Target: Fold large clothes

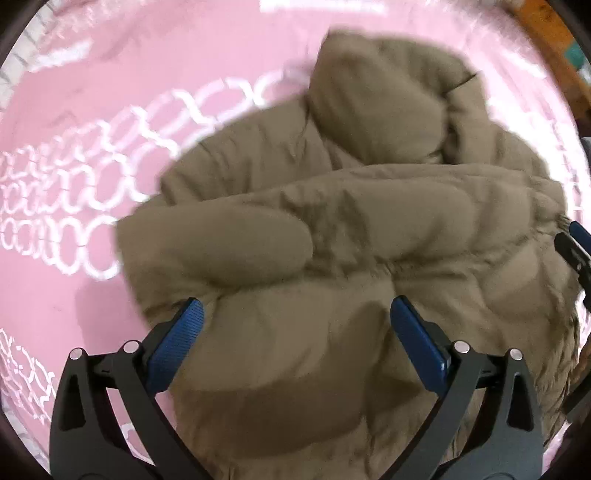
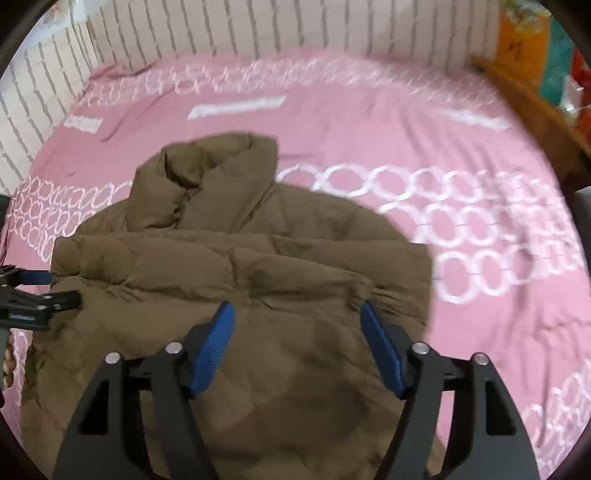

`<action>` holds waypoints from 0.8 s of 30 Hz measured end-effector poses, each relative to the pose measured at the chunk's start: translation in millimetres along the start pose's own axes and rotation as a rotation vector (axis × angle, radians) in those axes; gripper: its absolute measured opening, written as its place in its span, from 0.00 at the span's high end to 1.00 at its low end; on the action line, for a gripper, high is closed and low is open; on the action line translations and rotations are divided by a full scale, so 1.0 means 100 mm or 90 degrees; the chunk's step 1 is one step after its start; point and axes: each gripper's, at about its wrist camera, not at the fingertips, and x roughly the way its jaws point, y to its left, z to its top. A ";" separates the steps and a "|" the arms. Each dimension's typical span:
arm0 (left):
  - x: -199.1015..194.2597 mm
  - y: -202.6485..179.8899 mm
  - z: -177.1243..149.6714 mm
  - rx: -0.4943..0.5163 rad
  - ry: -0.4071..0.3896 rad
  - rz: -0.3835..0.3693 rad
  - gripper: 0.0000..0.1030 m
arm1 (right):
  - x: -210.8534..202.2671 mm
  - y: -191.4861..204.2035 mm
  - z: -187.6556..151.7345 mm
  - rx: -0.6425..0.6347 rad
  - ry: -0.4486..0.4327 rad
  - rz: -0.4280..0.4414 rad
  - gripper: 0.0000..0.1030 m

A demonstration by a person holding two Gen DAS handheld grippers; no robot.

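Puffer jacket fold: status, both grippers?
Left gripper open, right gripper open, both over the hem end. Olive puffer jacket partly folded on pink bedsheet. Nothing in the way.

Surface: a bed covered by a pink cotton-like sheet printed with bands of white linked rings and a few white rectangular patches.
Sheet state: mostly flat, with light creases toward the far left corner.
Borders: a white wall with grey brick-like lines runs along the far and left edges; a brown wooden edge lies at the far right.
Lying on it: 1 olive-brown quilted puffer jacket, collar pointing to the far side, bulky and partly folded.
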 end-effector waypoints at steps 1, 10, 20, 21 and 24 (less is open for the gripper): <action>-0.12 0.00 -0.13 -0.002 -0.025 -0.007 0.03 | -0.10 -0.01 -0.07 -0.001 -0.012 -0.001 0.28; 0.01 -0.13 -0.66 0.016 -0.030 -0.004 0.03 | 0.12 0.02 -0.41 -0.054 0.050 -0.013 0.28; 0.36 -0.15 -0.51 0.025 0.002 -0.015 0.03 | 0.56 0.05 -0.42 -0.044 0.075 -0.027 0.22; 0.38 -0.14 -0.50 0.025 0.002 -0.012 0.03 | 0.58 0.07 -0.42 -0.047 0.075 -0.031 0.22; 0.44 -0.19 -0.46 0.030 0.007 0.004 0.03 | 0.61 0.06 -0.41 -0.044 0.079 -0.031 0.21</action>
